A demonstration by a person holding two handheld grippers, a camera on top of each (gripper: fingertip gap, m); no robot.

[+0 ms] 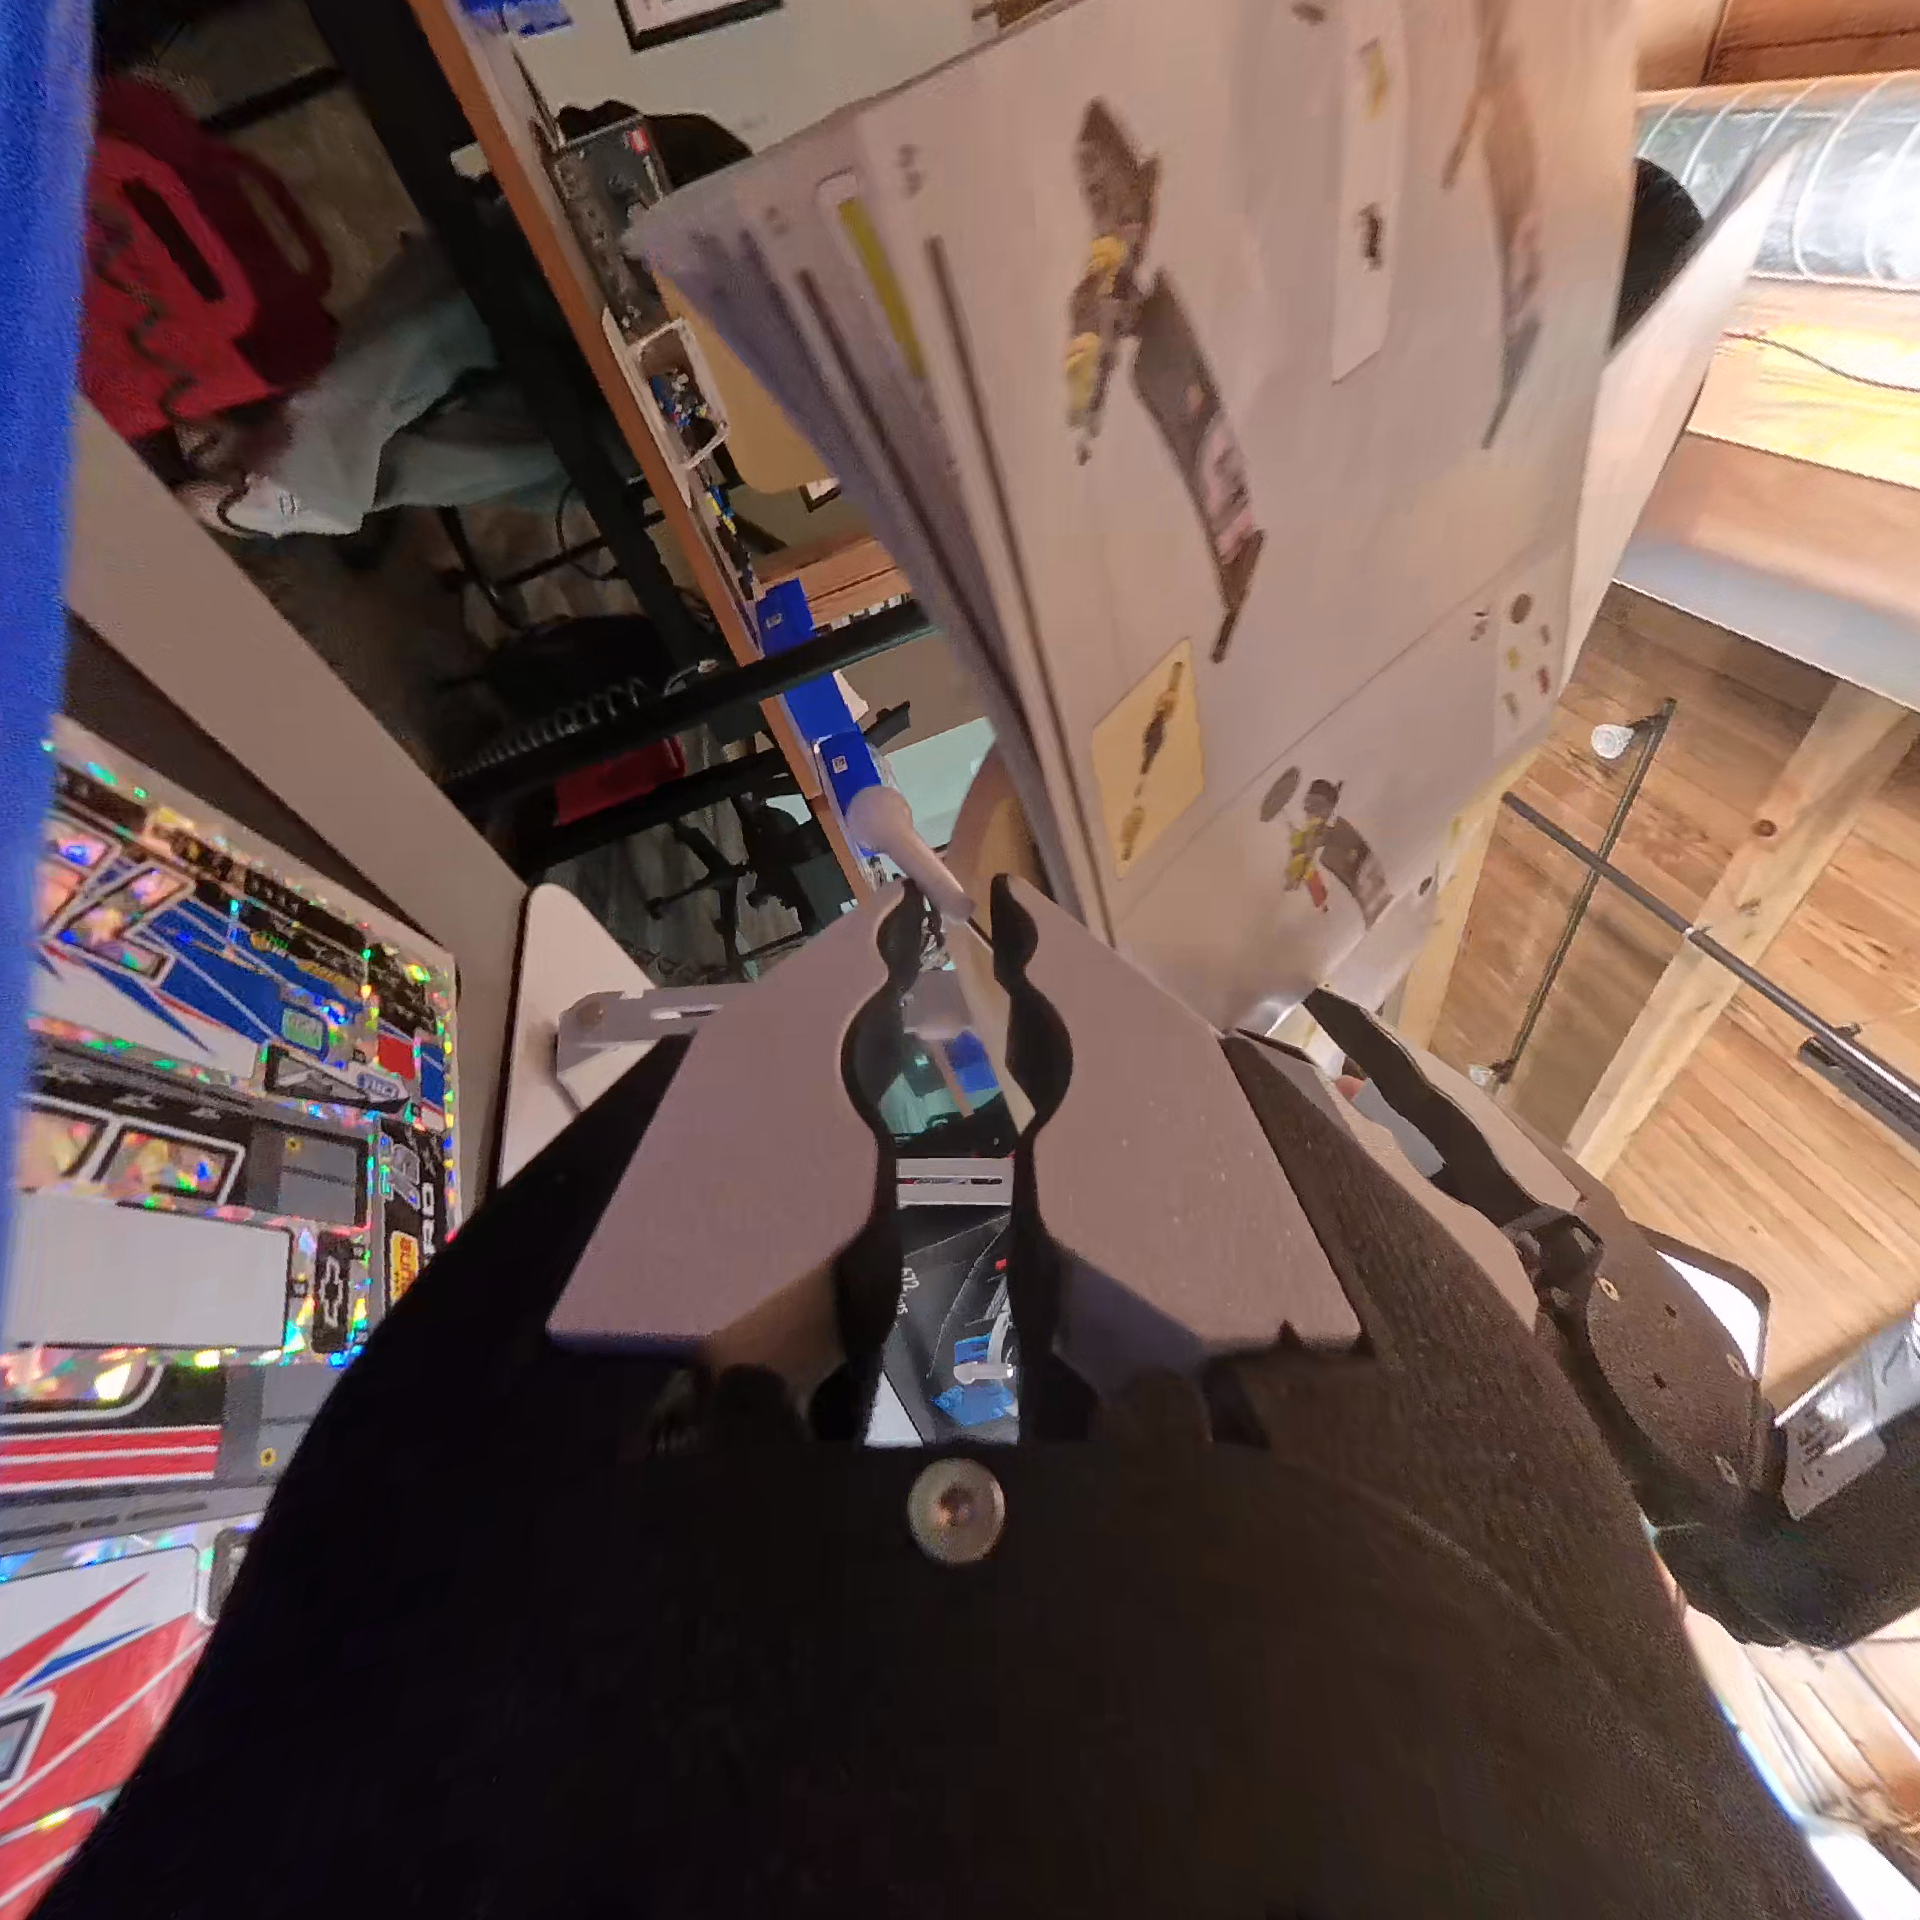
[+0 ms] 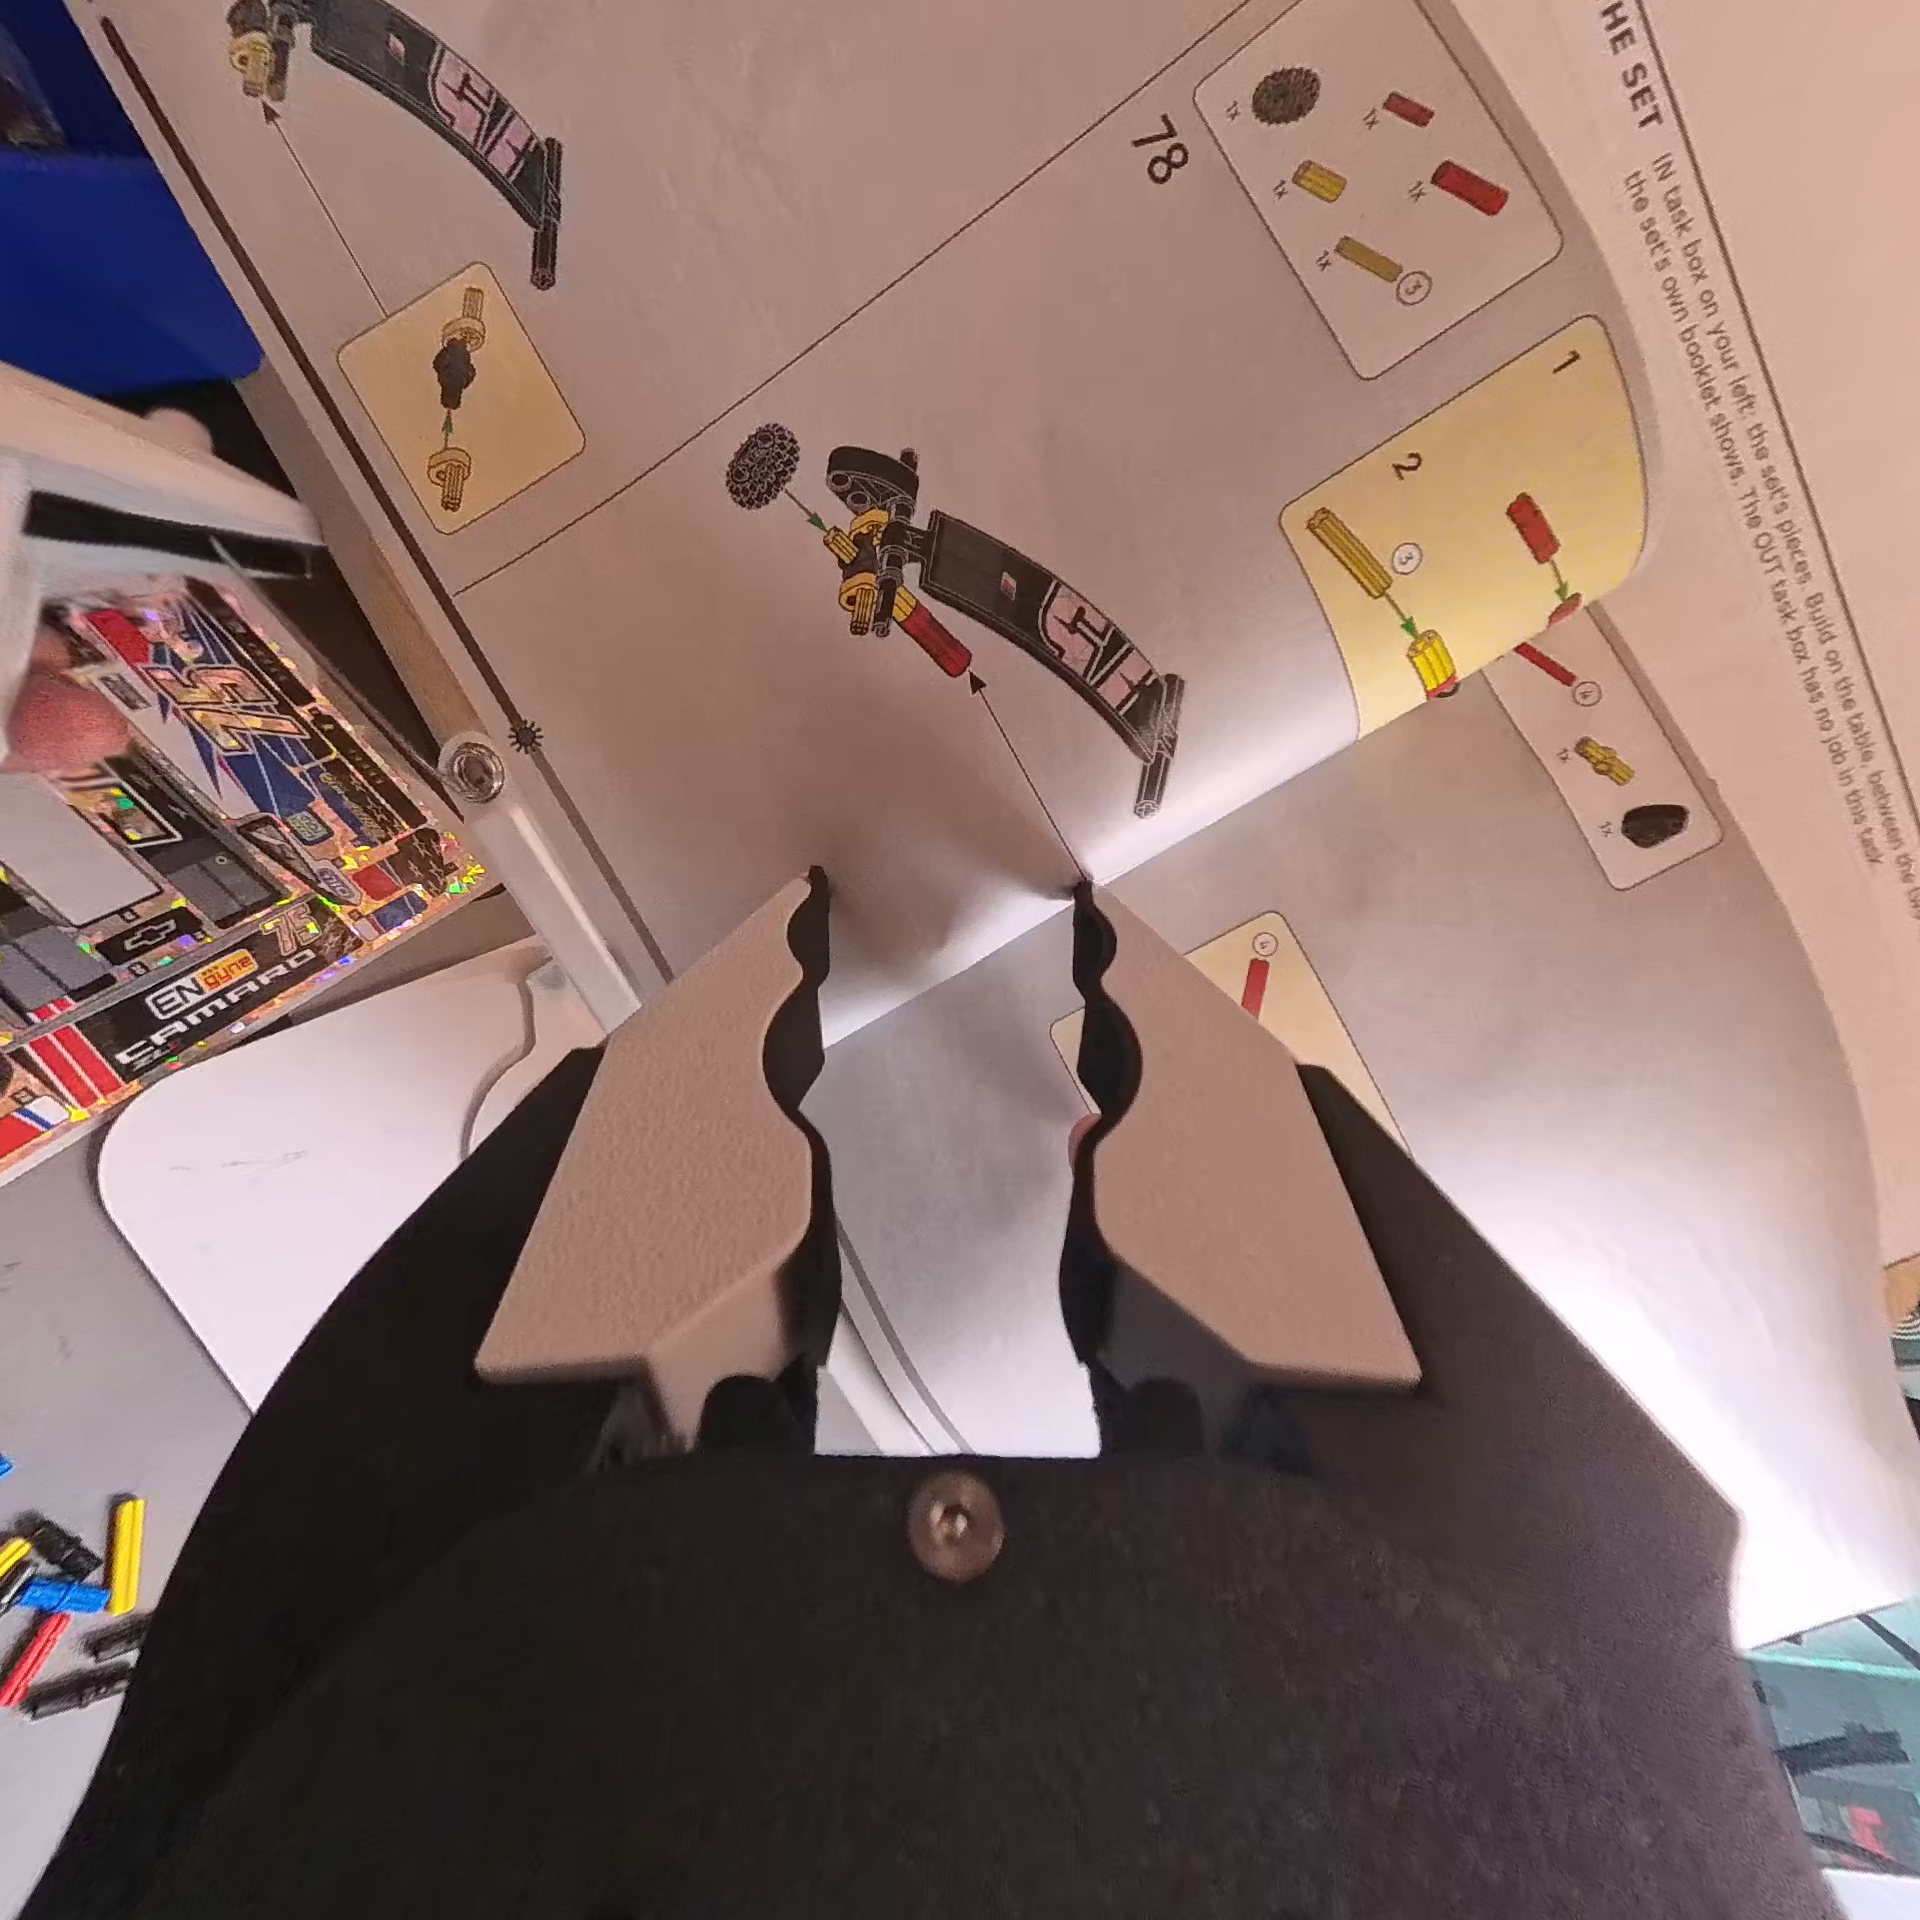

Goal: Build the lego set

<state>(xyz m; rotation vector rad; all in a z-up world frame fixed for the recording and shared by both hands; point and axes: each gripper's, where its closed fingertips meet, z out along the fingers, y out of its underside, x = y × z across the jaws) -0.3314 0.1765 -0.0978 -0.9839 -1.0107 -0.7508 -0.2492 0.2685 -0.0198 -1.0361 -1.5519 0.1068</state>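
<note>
The open instruction booklet is lifted off the table, its pages fanned and curled; it also shows in the left wrist view. My right gripper is open, and both fingertips press against a booklet page. My left gripper has its jaws nearly together, with a thin page edge of the booklet running between them. Loose Lego pins and axles in yellow, blue, red and black lie on the table at the lower left.
A holographic sticker sheet lies left of the booklet and also shows in the left wrist view. A blue bin stands at the far left. A white board lies under the right gripper. Another desk with parts stands behind.
</note>
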